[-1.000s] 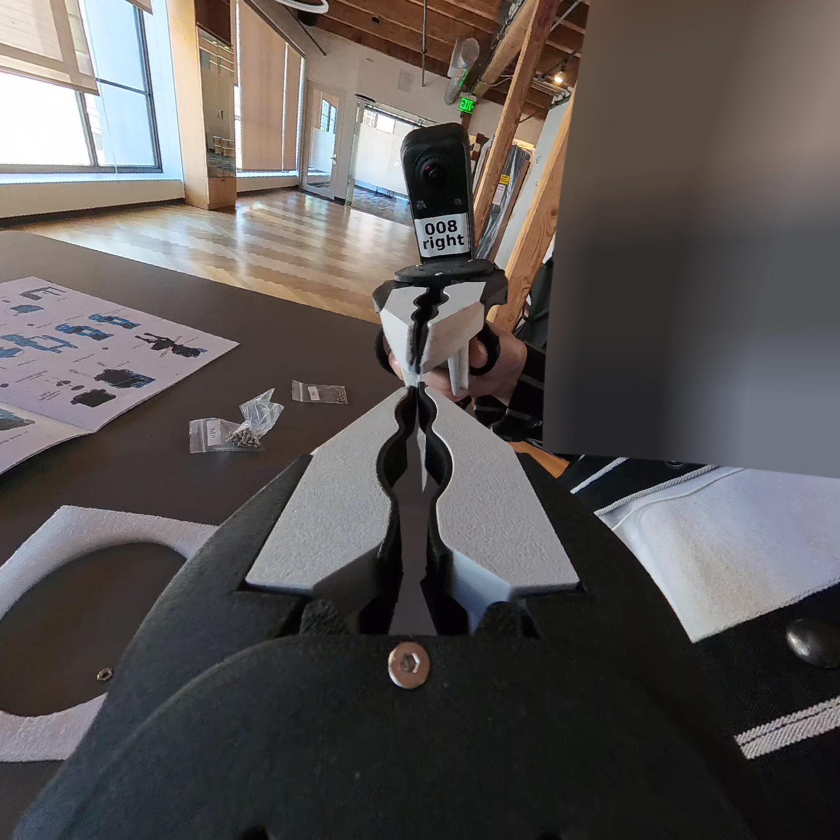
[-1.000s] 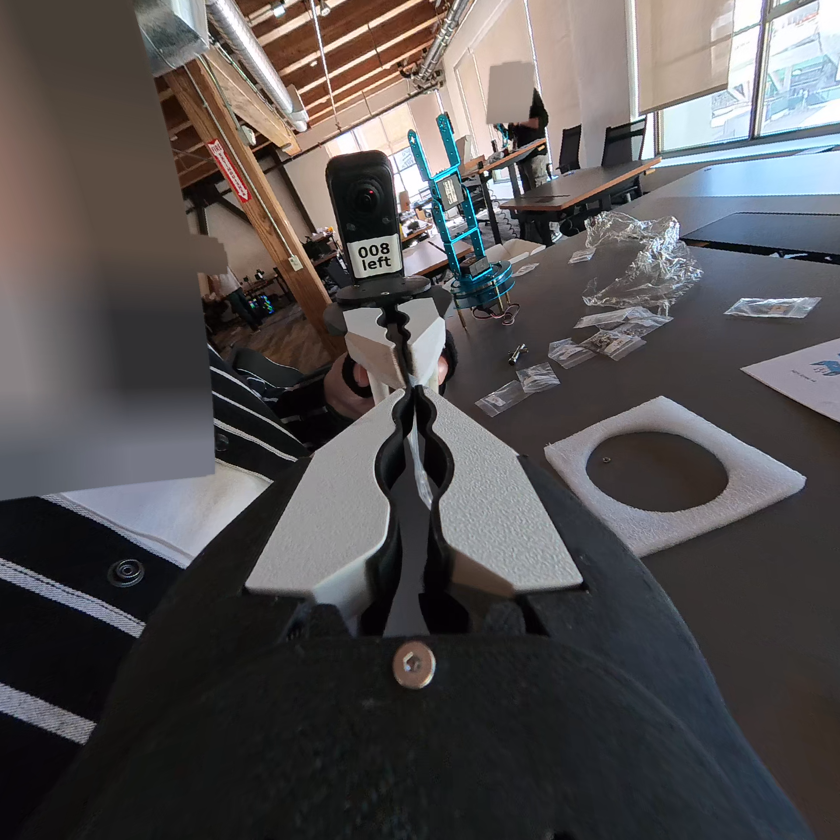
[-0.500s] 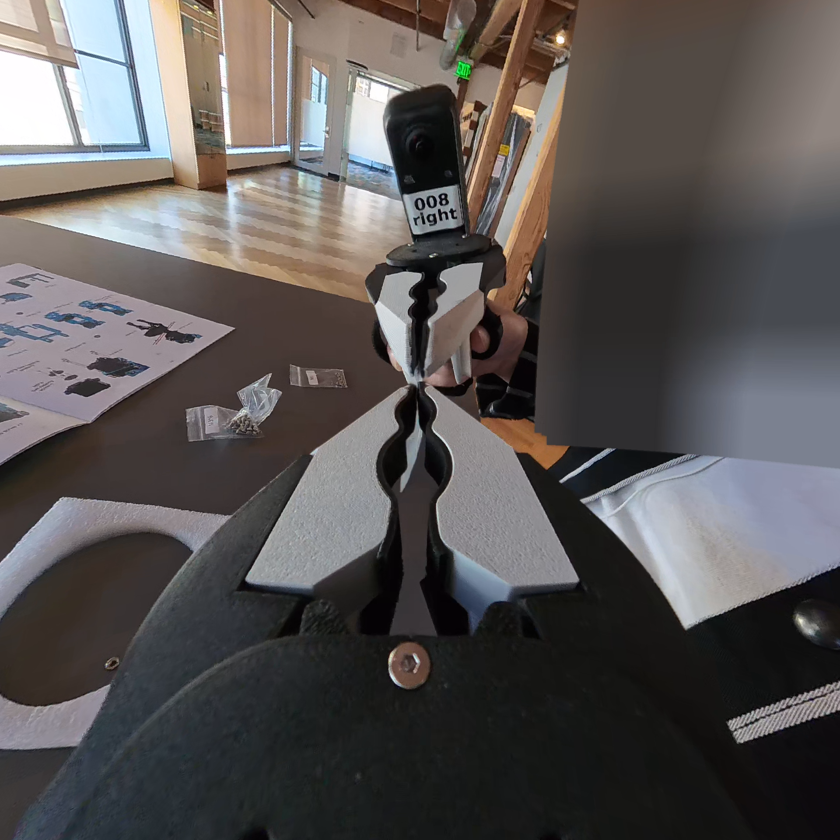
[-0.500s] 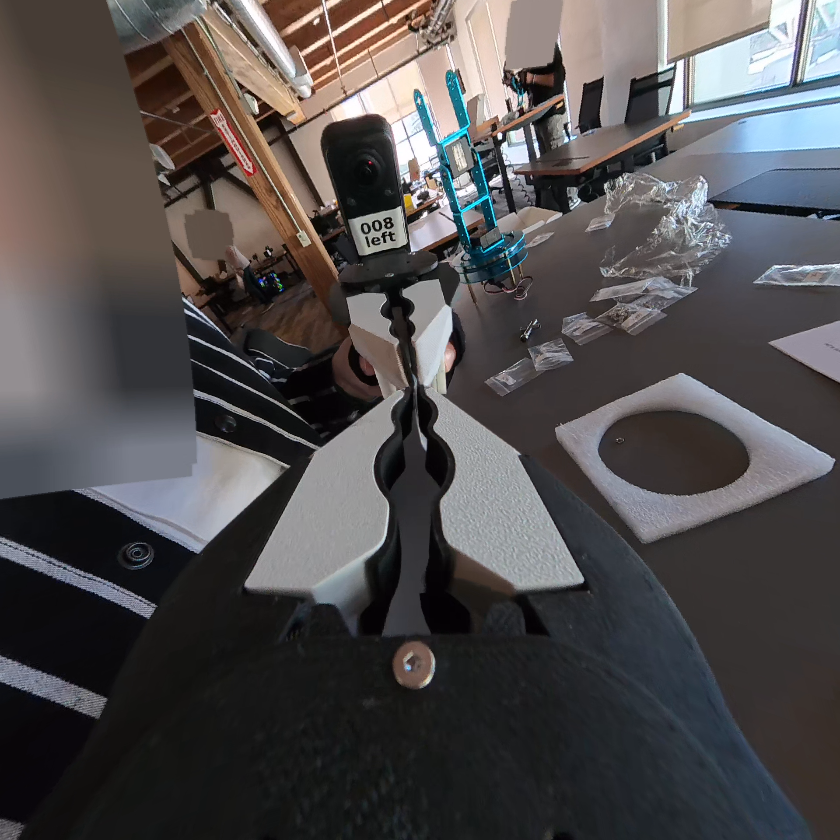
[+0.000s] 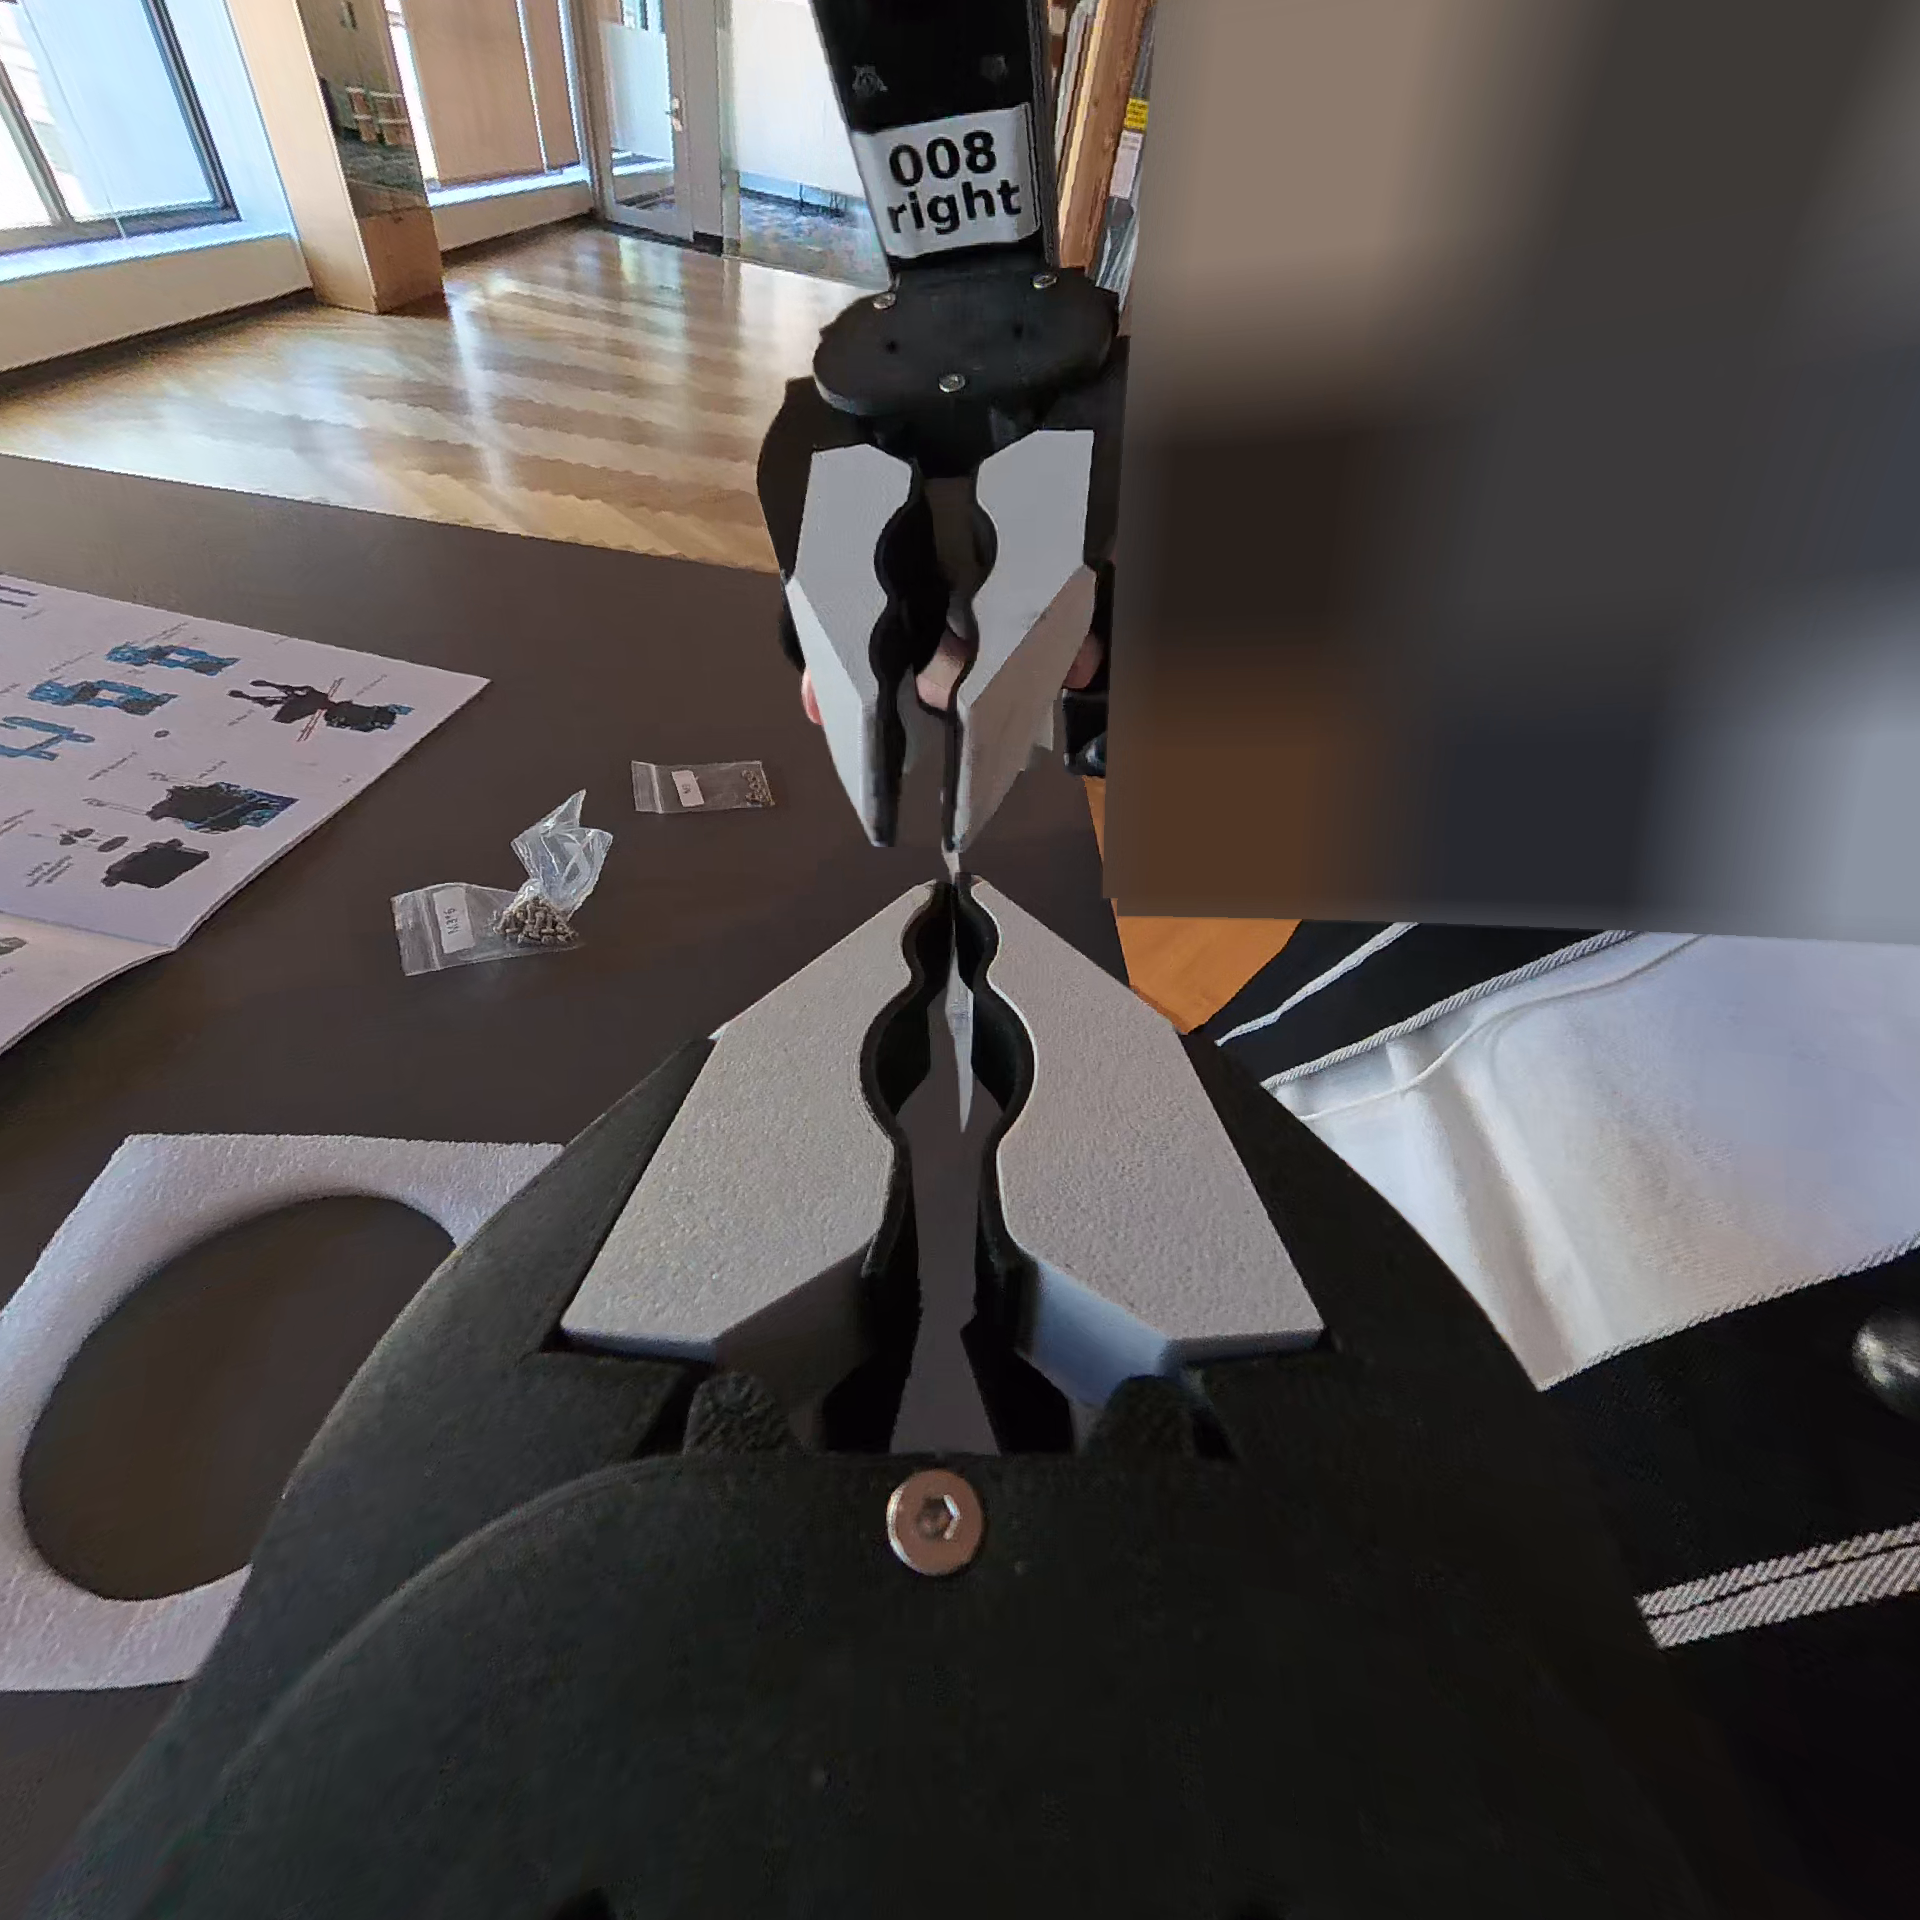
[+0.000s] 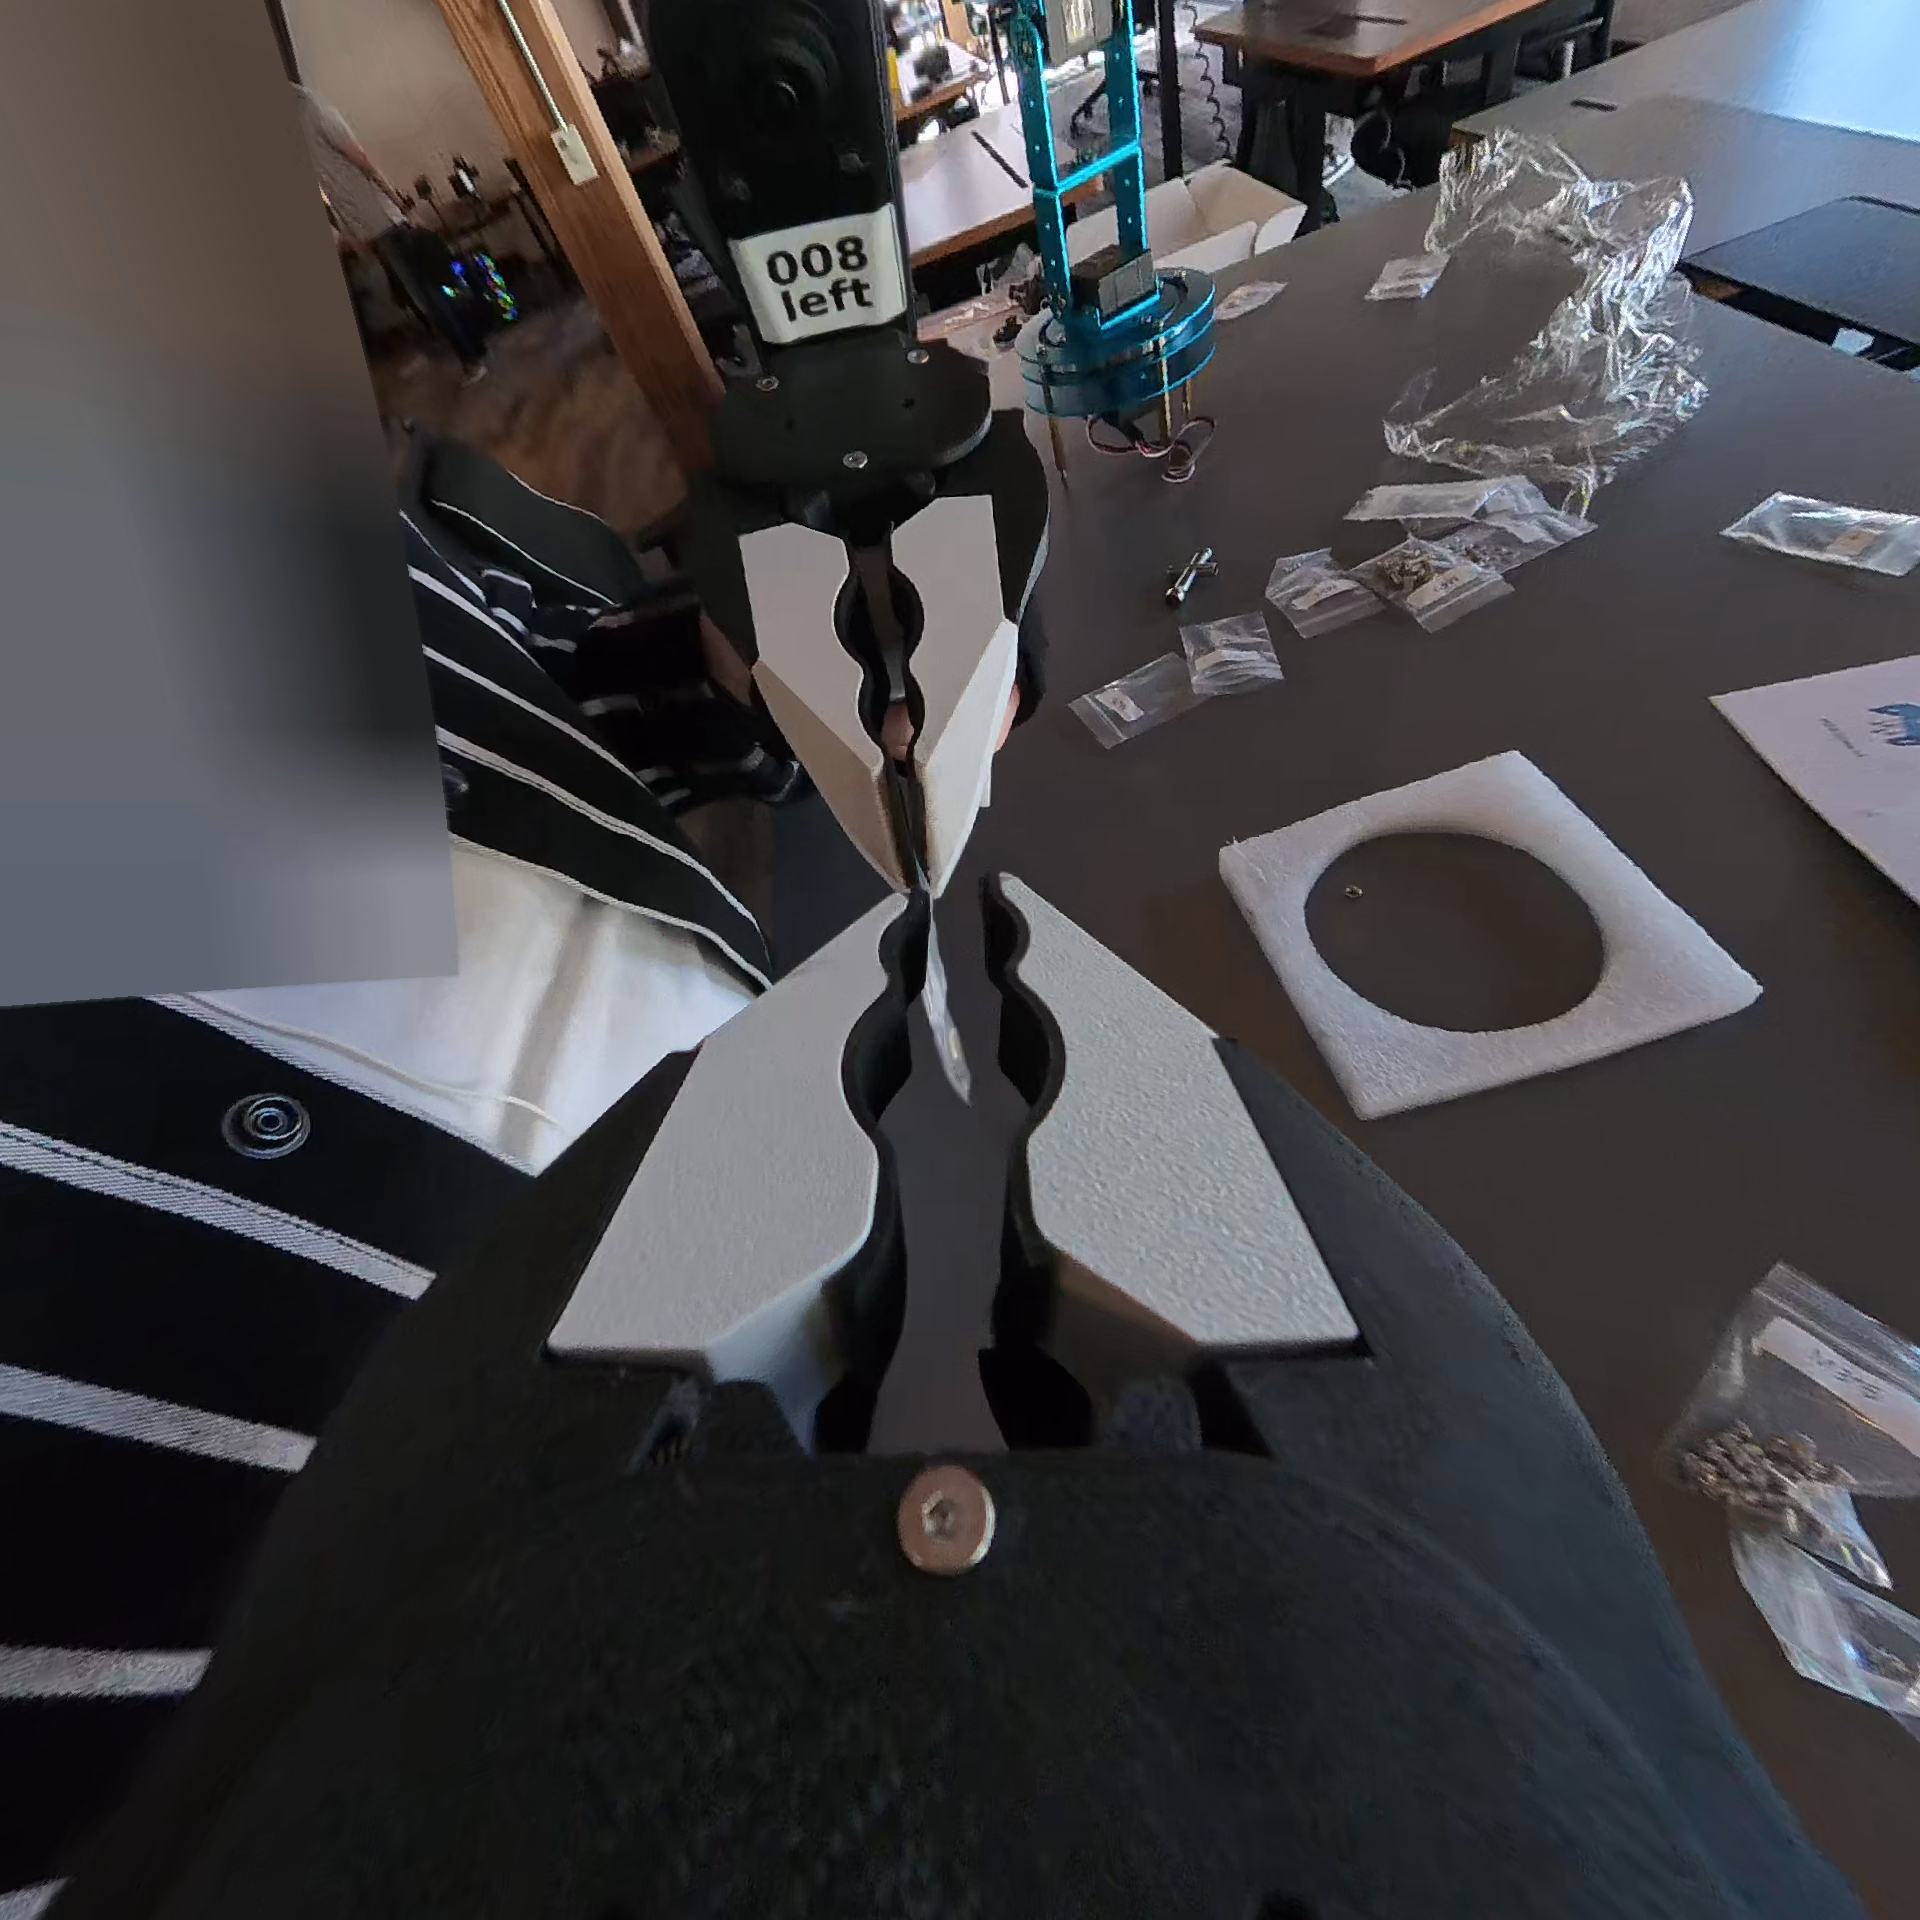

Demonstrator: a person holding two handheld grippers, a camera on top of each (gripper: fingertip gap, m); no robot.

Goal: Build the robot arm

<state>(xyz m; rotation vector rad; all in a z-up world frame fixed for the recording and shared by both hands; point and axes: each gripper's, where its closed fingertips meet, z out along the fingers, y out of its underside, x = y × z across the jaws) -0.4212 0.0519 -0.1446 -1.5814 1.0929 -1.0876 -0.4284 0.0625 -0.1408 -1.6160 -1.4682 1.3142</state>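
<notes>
My two grippers face each other tip to tip above the near edge of a dark table (image 5: 582, 644). My left gripper (image 5: 952, 889) is shut on a small clear plastic bag (image 5: 958, 1029), a thin strip edge-on between its jaws. In the right wrist view, my right gripper (image 6: 954, 896) is open, with a narrow gap between its fingertips. The bag (image 6: 943, 1029) hangs in that gap, pinched by the left gripper's tips (image 6: 914, 879). In the left wrist view the right gripper (image 5: 921, 837) sits just past the bag's end, slightly parted.
A white foam square with a round hole (image 5: 125, 1174) (image 6: 1683, 987) lies on the table. Small bags of screws (image 5: 488, 920) (image 6: 1787, 1455), an instruction sheet (image 5: 156, 748), crumpled clear plastic (image 6: 1558, 343) and a blue robot arm kit (image 6: 1117, 312) lie around. A person's striped clothing (image 6: 156, 1247) is close by.
My right gripper has opened and let go of the bag. The left gripper stays shut on it. The two grippers now look closer together and both views tilt lower.
</notes>
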